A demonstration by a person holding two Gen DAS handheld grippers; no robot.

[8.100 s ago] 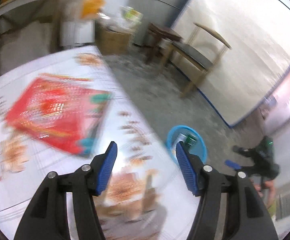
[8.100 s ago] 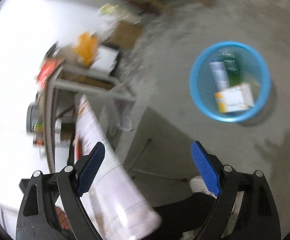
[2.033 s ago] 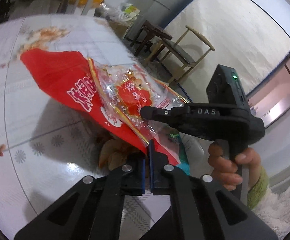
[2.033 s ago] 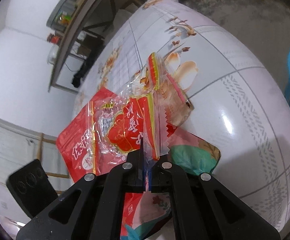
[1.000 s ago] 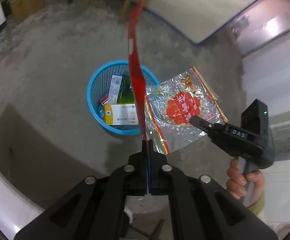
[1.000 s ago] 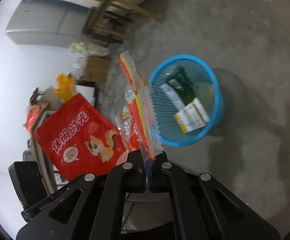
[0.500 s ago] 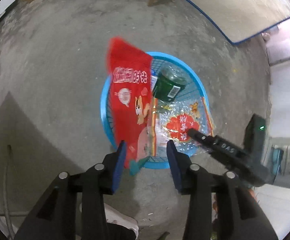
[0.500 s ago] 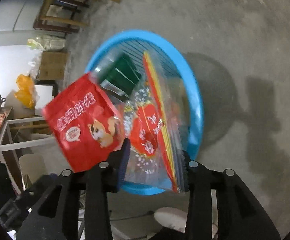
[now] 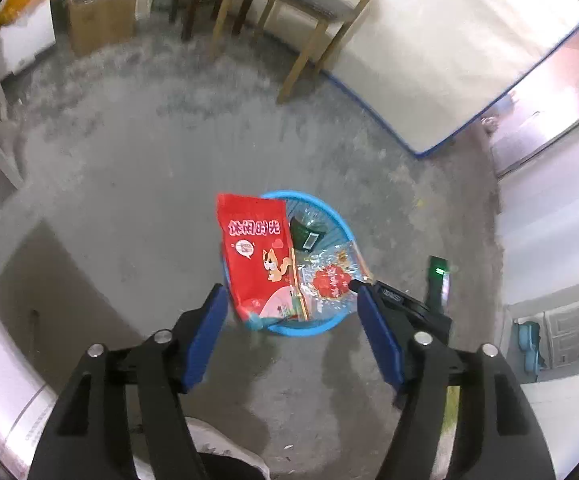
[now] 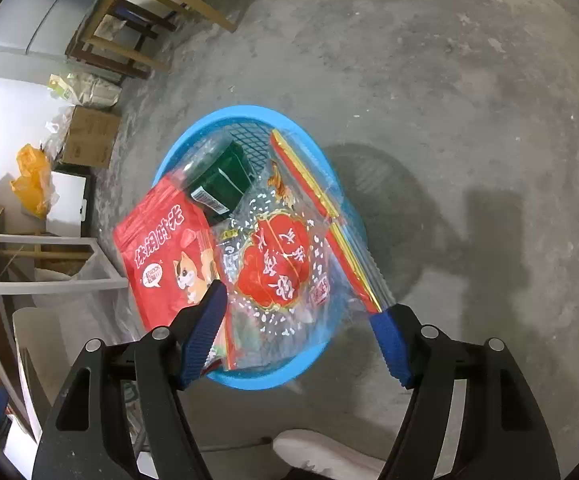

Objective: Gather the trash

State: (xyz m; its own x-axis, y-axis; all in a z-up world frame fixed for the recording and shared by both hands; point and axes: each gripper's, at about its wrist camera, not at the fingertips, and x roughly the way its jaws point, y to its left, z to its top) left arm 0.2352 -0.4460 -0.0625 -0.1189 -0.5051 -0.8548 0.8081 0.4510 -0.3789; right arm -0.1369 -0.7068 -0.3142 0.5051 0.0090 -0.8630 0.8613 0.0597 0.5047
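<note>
A blue mesh waste basket [image 9: 343,232] [image 10: 193,148] stands on the concrete floor. A red snack bag with a squirrel [image 9: 255,254] [image 10: 165,256] and a clear wrapper with a red emblem [image 9: 331,280] [image 10: 285,260] lie across its top, over a dark green packet [image 9: 305,232] [image 10: 219,178]. My left gripper [image 9: 291,340] is open and empty above the basket's near side. My right gripper [image 10: 299,338] is open and empty just over the basket, and its body shows in the left wrist view [image 9: 405,306].
A wooden chair [image 9: 301,12] [image 10: 141,20] and a cardboard box [image 9: 97,20] [image 10: 89,142] stand beyond the basket. A grey metal frame [image 10: 49,260] is at the left. A white shoe [image 10: 321,456] is below the right gripper. Bare concrete floor surrounds the basket.
Both grippers opened wide and let go of the red snack bag and the clear wrapper, which now rest on the basket. The left gripper pulled up and back.
</note>
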